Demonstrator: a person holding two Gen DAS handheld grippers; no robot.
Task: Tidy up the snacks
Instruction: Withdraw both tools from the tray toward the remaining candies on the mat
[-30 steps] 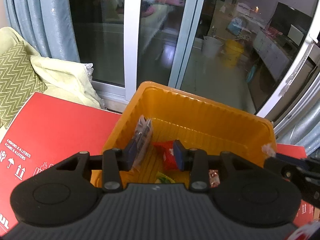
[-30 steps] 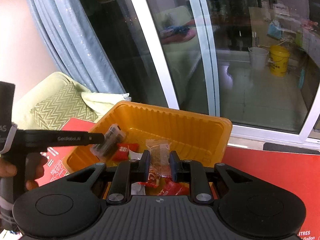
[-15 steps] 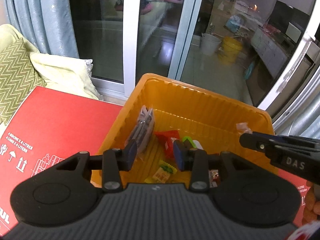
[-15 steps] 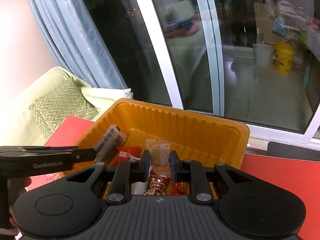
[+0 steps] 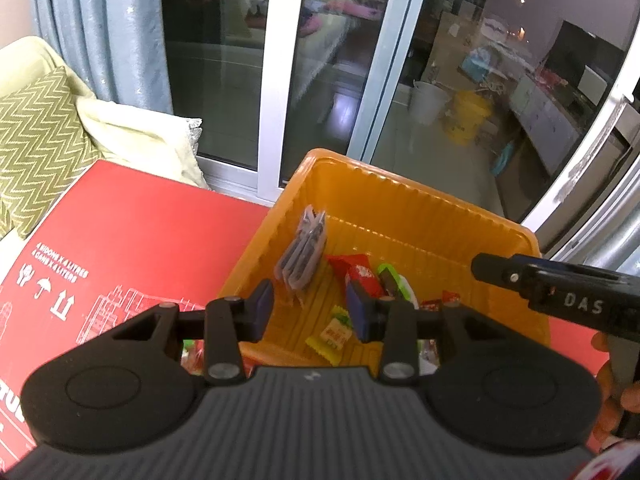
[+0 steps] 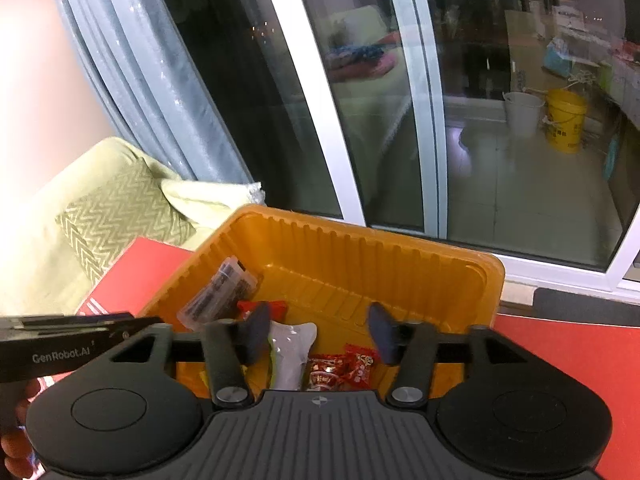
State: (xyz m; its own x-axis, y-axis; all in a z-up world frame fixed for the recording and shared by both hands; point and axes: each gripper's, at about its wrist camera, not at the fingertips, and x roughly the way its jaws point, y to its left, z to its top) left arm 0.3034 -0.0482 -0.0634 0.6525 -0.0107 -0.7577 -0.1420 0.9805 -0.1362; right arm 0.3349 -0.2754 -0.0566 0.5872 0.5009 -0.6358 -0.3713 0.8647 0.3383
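An orange plastic tray [image 5: 420, 216] [image 6: 360, 256] sits on a red box and holds several snacks. Grey clear packets [image 5: 304, 248] [image 6: 218, 296] lean on its left wall. A red packet [image 5: 356, 270], a green one [image 5: 390, 276] and a yellow candy [image 5: 332, 334] lie on its floor. My left gripper [image 5: 310, 306] hovers open over the tray's near side, holding nothing. My right gripper [image 6: 319, 328] is opening above the tray, and nothing is between its pads. Below it lie a white-green packet [image 6: 290, 354] and red candies [image 6: 340, 368].
The tray rests on a red cardboard box [image 5: 140, 240] [image 6: 560, 360]. A zigzag cushion [image 5: 36, 136] and pale sofa lie to the left. A glass sliding door [image 5: 320, 80] and a blue curtain [image 6: 132, 60] stand behind. A hand holds each gripper at the frame edges.
My right gripper's jaws have spread apart and the clear packet they held is gone from between them. The left gripper has drawn back, and more of the tray's inside shows.
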